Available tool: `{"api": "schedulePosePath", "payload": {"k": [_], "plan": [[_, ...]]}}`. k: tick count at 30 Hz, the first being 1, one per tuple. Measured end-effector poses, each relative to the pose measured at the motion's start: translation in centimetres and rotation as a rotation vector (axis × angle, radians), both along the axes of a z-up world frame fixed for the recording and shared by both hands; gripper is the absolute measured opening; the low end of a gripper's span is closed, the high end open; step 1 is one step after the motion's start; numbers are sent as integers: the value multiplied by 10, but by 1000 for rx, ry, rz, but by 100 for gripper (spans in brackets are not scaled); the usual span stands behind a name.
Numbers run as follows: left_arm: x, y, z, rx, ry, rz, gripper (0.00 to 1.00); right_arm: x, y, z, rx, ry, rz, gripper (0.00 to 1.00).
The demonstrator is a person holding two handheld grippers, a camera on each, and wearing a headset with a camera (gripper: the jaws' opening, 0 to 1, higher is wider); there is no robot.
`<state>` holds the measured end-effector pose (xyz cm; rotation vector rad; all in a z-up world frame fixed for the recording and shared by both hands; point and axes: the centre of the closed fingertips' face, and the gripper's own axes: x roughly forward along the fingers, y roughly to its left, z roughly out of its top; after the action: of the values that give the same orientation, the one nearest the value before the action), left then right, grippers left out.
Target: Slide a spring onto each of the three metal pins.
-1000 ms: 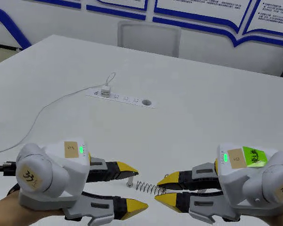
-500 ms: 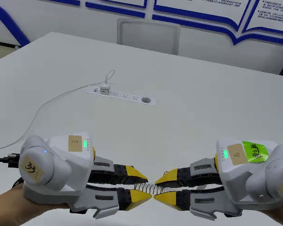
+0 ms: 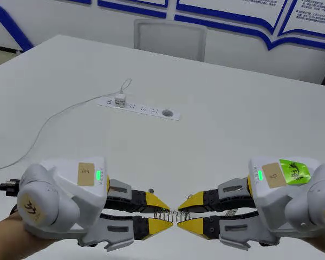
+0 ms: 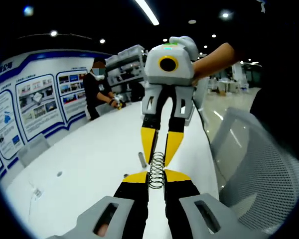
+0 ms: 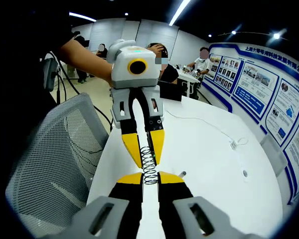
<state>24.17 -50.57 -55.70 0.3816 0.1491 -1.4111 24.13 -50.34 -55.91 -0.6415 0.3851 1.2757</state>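
Observation:
A small steel spring point(image 3: 174, 215) hangs level just above the white table point(image 3: 216, 135), held at both ends. My left gripper point(image 3: 170, 215) is shut on its left end and my right gripper point(image 3: 179, 216) on its right end, yellow tips almost meeting. In the left gripper view the spring point(image 4: 157, 167) runs from my own jaws point(image 4: 158, 177) up into the right gripper point(image 4: 158, 158). The right gripper view shows the spring point(image 5: 148, 159) between my right gripper point(image 5: 150, 178) and the left gripper point(image 5: 147, 162). One short metal pin point(image 3: 150, 191) stands on the table just behind the left jaws, seen too as pin point(image 4: 142, 159) and pin point(image 5: 182, 174).
A white power strip point(image 3: 141, 110) with a plug and a long cable point(image 3: 59, 116) lies mid-table. A grey chair point(image 3: 170, 40) stands at the far edge. A mesh chair point(image 4: 259, 164) sits by the near edge. People stand in the background.
My left gripper has moved right to the spring's free end and shut on it. The right gripper kept its hold. The two grippers' tips now nearly touch.

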Motion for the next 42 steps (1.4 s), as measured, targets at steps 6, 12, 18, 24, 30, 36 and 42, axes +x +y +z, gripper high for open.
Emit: {"api": "schedulePosePath", "payload": {"k": [6, 12, 18, 24, 30, 36, 42], "plan": [[0, -1, 1, -12, -2, 0, 10, 1, -1, 2, 18, 17, -17, 12], [-2, 0, 1, -14, -2, -12, 10, 1, -5, -4, -5, 28, -24, 14], [-3, 2, 1, -14, -4, -15, 10, -1, -4, -4, 18, 48, -25, 11], [-4, 3, 1, -18, -2, -11, 10, -2, -2, 2, 43, 60, -18, 11], [-1, 5, 3, -14, -21, -2, 10, -5, 2, 15, 90, 66, 8, 11], [-2, 4, 1, -12, -23, -1, 10, -6, 6, 21, 131, 101, 14, 11], [-3, 5, 3, -24, -1, 6, 10, -7, 11, 26, 191, 145, -2, 11]]}}
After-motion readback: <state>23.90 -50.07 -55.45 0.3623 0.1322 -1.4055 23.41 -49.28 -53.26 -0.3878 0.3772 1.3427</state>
